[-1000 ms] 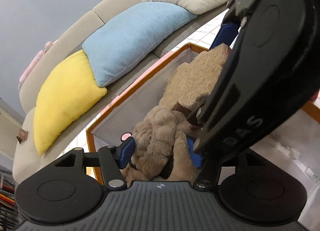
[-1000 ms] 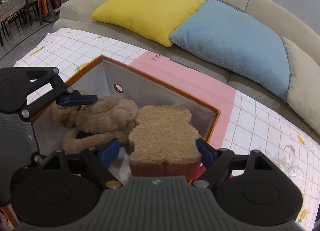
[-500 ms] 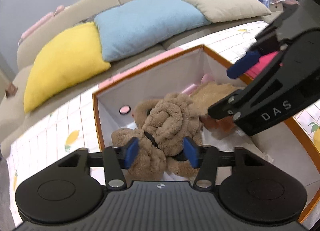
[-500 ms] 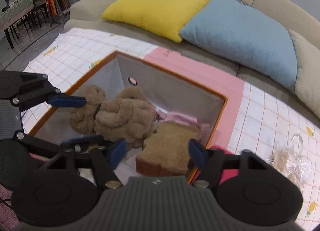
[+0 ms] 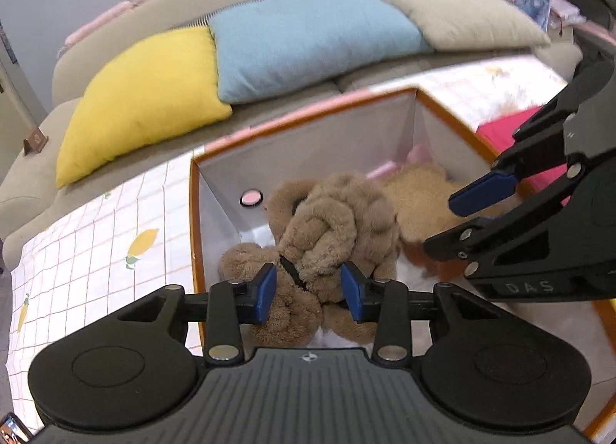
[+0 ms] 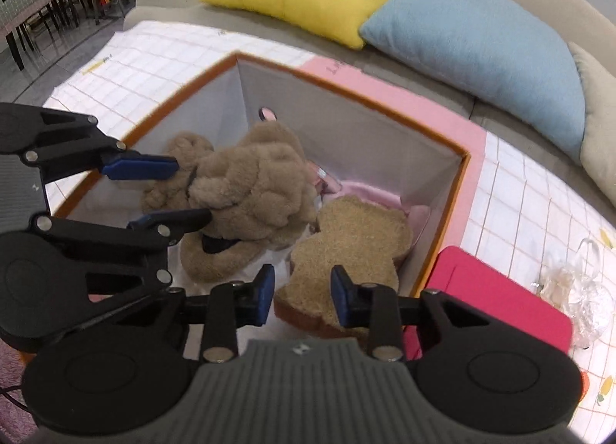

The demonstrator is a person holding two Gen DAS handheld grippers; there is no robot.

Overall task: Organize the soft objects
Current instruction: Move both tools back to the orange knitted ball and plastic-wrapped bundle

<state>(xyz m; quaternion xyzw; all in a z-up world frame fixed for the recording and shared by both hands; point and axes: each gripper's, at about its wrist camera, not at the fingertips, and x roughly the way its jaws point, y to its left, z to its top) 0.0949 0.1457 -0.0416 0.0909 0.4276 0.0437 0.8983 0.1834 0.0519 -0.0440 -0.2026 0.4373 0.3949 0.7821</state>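
Both toys now lie lower in the box (image 6: pixel 458 159) | left gripper (image 5: pixel 308 286) closing around knotted plush (image 5: pixel 338 221), contact unclear | right gripper (image 6: pixel 297 294) closing, empty, above bear cushion (image 6: pixel 354 236) at 12 o'clock | probably withdrawing after drop.

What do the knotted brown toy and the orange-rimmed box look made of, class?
Knotted brown plush toy: soft, deep-pile fleece, judging by its fuzzy, matte, lumpy surface. Orange-rimmed storage box: probably fabric over stiff board, given its smooth pale-grey lining, creased corners and straight walls.
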